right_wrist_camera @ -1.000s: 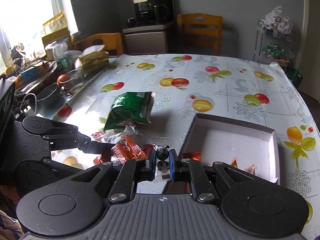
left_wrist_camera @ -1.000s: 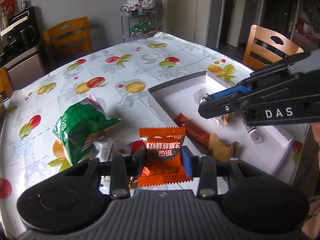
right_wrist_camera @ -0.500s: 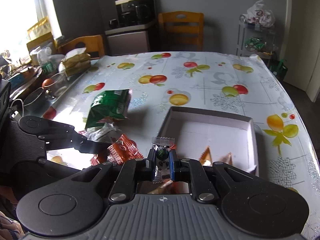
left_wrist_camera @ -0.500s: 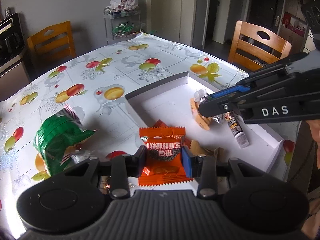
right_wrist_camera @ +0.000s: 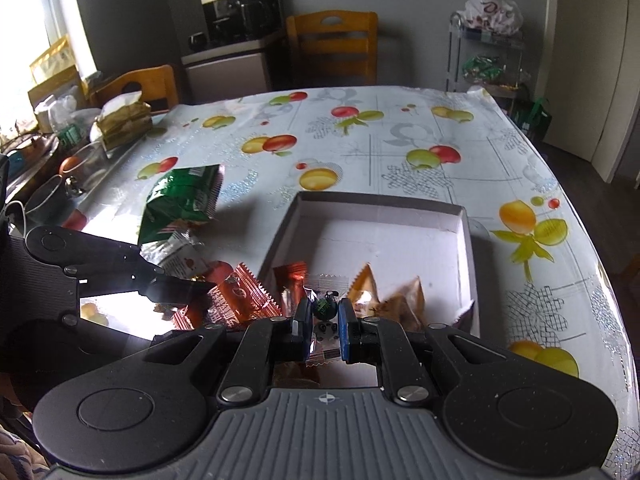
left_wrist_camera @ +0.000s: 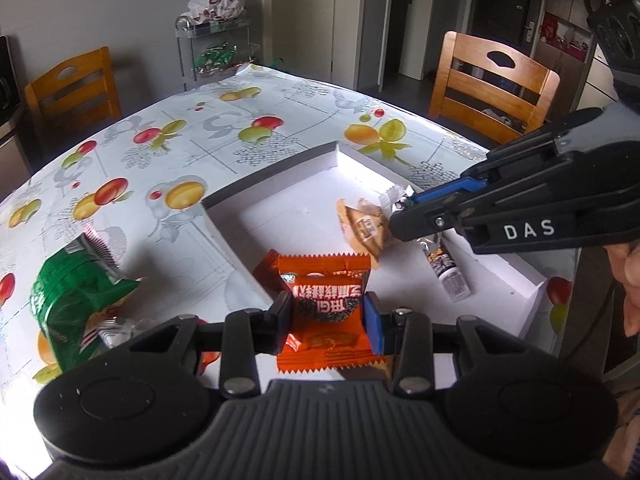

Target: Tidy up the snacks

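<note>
My left gripper (left_wrist_camera: 326, 314) is shut on an orange snack packet (left_wrist_camera: 324, 336), held over the near left corner of the white shallow box (left_wrist_camera: 272, 184). My right gripper (right_wrist_camera: 325, 320) is shut on a small clear-wrapped candy (right_wrist_camera: 326, 308) above the near end of the same box (right_wrist_camera: 468, 248). In the left wrist view the right gripper (left_wrist_camera: 404, 220) comes in from the right over the box. Inside the box lie tan triangular packets (left_wrist_camera: 362, 228), a dark orange bar (left_wrist_camera: 266, 266) and a thin white stick packet (left_wrist_camera: 448, 272).
A green snack bag (left_wrist_camera: 76, 296) and small loose wrappers (right_wrist_camera: 180, 252) lie on the fruit-print tablecloth (left_wrist_camera: 168, 152) left of the box. Wooden chairs (left_wrist_camera: 492, 88) stand around the table. Bowls and a tissue pack (right_wrist_camera: 120, 120) crowd the far left edge.
Both grippers have moved with their snacks toward and over the box; the box now fills more of both views and the green bag has slid left.
</note>
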{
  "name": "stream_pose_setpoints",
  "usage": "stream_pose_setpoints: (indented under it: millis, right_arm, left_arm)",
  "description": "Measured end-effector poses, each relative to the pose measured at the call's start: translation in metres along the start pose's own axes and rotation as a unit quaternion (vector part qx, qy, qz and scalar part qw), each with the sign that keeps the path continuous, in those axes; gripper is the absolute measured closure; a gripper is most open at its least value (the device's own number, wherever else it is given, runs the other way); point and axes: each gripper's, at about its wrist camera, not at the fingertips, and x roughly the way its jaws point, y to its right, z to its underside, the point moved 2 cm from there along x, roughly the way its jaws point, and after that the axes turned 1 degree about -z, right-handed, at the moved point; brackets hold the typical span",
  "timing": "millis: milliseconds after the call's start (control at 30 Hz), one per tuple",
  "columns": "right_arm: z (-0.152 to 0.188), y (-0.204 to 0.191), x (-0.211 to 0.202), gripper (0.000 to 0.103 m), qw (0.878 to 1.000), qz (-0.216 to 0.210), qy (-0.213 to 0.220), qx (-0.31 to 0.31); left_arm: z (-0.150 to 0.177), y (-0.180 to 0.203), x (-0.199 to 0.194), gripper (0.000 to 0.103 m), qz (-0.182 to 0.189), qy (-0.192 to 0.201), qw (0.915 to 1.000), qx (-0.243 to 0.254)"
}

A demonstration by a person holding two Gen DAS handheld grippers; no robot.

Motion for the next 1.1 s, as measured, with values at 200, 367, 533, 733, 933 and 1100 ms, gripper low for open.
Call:
stream_pose_setpoints:
  millis: [200,367,533,733,933,1100]
  right_arm:
    - [0.007,0.011,0.004,0.087,1.0,0.006,-0.014,0.006]
    - [0.014,0.022,0.009,0.087,0.999,0.012,-0.028,0.011]
    - [0.012,0.028,0.01,0.087,0.999,0.011,-0.03,0.008]
    - [0.013,0.034,0.013,0.087,0.999,0.011,-0.039,0.005]
    - [0.015,0.04,0.016,0.087,0.999,0.011,-0.048,0.001]
    - [0.018,0.044,0.019,0.087,0.998,0.01,-0.056,0.001]
  left_arm:
    - [-0.006,0.011,0.009,0.067,0.011,-0.002,0.9999,0.008]
    - [-0.01,0.02,0.017,0.067,0.018,-0.006,0.9997,0.016]
    - [-0.013,0.025,0.024,0.067,0.022,-0.007,0.9996,0.018]
    - [-0.016,0.03,0.031,0.067,0.024,-0.011,0.9995,0.016]
    - [-0.018,0.035,0.039,0.067,0.024,-0.019,0.9994,0.018]
    - [-0.019,0.037,0.043,0.067,0.024,-0.022,0.9993,0.019]
